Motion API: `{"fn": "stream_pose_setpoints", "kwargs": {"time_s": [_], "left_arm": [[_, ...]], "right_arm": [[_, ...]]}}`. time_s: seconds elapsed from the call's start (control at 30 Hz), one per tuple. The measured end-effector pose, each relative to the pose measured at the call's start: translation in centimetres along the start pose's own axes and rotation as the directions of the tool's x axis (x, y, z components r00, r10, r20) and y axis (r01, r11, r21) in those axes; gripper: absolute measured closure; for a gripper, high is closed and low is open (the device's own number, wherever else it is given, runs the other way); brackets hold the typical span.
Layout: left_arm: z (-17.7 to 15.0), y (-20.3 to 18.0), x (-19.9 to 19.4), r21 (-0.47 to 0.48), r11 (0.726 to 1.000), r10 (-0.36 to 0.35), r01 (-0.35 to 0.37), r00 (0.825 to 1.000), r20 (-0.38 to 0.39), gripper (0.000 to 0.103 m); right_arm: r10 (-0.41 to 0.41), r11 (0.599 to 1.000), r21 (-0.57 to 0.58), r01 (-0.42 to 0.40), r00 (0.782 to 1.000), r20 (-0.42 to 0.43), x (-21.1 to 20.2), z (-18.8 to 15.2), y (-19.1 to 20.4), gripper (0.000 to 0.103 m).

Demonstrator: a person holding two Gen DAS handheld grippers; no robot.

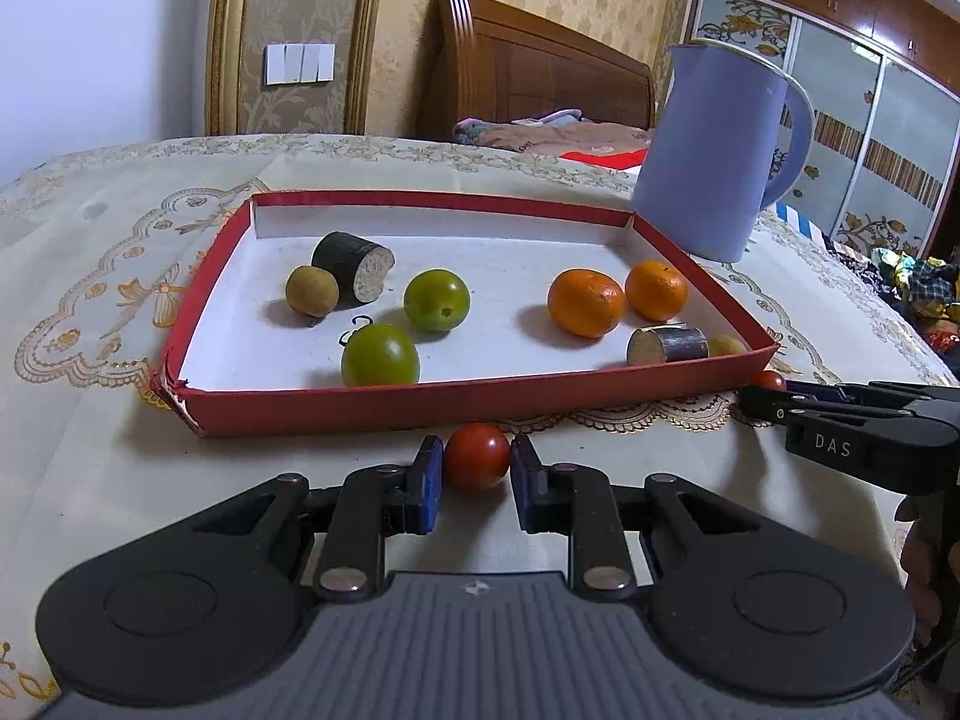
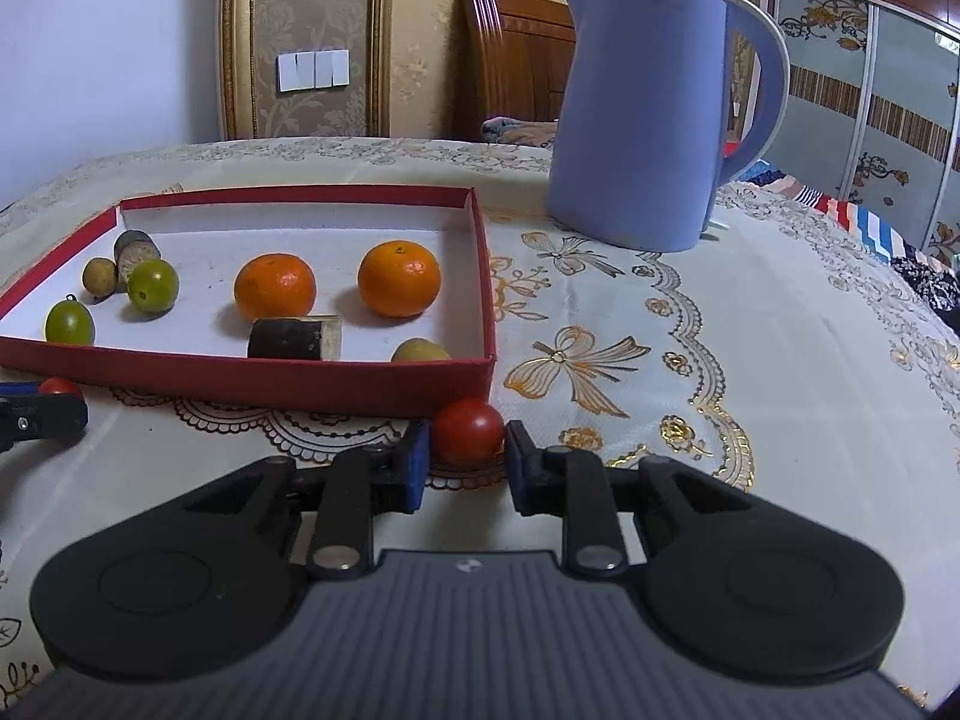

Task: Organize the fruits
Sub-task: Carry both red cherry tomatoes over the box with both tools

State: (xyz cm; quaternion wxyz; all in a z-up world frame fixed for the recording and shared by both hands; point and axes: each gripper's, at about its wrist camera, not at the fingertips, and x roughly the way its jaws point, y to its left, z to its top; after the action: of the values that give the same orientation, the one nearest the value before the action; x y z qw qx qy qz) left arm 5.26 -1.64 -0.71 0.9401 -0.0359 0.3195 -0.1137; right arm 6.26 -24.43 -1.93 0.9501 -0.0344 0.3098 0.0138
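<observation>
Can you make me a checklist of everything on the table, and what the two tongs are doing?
Surface: tablecloth, cream with gold bows.
Job's things: red tray holds two oranges, two green fruits, two brown fruits and two dark cut pieces; two red tomatoes lie outside it.
Clutter: blue kettle behind the tray.
Grippers: left tongs around the left tomato; right tongs around the right tomato; grip unclear.
Cables: nothing seen.
Surroundings: bed headboard, wardrobe.
</observation>
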Motion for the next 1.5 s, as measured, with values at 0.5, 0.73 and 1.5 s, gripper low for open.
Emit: {"fn": "stream_pose_setpoints", "kwargs": {"time_s": [0.5,0.73,1.5], "left_arm": [[-0.2,-0.3,-0.3,0.021,1.0,0.007,-0.007,1.0,0.022,0.079],[-0.3,-0.5,-0.4,0.038,0.999,0.002,-0.003,1.0,0.026,0.079],[4.8,2.7,0.1,-0.031,0.998,0.052,-0.049,0.993,0.107,0.08]], "right_arm": [[-0.024,0.999,0.039,0.024,1.0,0.01,-0.3,-0.2,-0.5,0.079],[-0.028,0.999,0.042,0.027,0.999,0.022,-0.5,-0.2,-0.5,0.079],[0.023,1.0,-0.001,-0.023,0.993,0.112,-1.0,4.0,3.3,0.079]]}}
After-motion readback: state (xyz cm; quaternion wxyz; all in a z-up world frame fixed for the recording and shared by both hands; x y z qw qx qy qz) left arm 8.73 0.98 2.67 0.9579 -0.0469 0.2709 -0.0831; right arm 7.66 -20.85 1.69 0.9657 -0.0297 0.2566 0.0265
